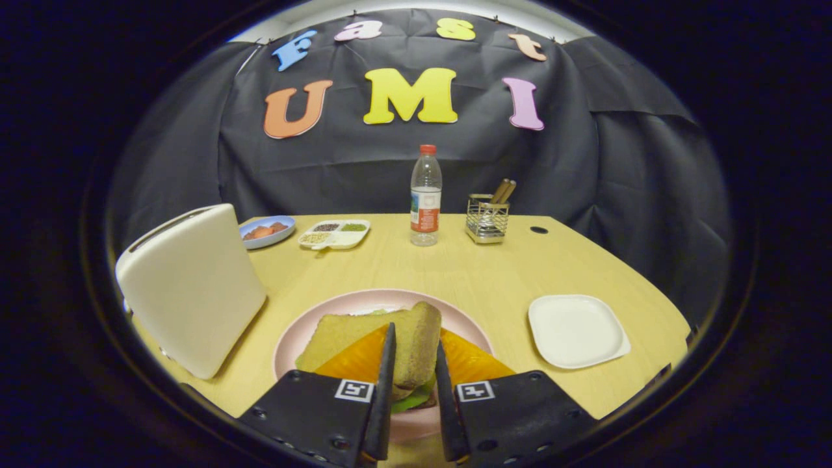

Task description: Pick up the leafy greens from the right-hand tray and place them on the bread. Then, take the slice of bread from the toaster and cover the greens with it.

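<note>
1. The gripper (414,380) jaws are clenching a coarse, thick bread slice (416,341) edge-on.
2. Bread is hovering over the round pink plate (292,338), above leafy greens (411,402).
3. A smooth white toaster (192,289) is standing left of the plate.

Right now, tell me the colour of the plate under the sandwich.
Pale pink; the plate shows best in the gripper view, beyond the fingers.
</note>
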Demonstrator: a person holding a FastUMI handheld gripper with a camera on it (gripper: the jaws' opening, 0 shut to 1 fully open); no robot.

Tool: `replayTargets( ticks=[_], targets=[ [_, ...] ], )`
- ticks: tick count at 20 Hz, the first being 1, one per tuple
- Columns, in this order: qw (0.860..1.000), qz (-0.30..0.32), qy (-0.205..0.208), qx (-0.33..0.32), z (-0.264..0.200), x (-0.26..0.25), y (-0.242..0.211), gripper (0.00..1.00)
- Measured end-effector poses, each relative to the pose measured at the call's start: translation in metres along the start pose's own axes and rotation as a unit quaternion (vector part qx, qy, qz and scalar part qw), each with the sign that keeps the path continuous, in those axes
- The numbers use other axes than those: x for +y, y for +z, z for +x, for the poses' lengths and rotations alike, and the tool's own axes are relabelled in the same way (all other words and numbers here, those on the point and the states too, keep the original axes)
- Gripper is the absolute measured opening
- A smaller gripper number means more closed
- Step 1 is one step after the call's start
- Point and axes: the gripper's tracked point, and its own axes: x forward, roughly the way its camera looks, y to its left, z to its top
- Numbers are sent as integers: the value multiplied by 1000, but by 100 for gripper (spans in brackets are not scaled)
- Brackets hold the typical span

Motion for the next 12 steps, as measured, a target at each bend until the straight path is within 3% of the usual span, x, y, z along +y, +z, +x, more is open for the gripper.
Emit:
replayTargets(
  ticks=[5,10,12],
  targets=[
    [999,-15,-30,-12,-4,-11,3,49],
    [1000,-8,-19,-22,-20,-1,14,84],
    [999,-10,-16,-38,-35,5,26,94]
  ],
)
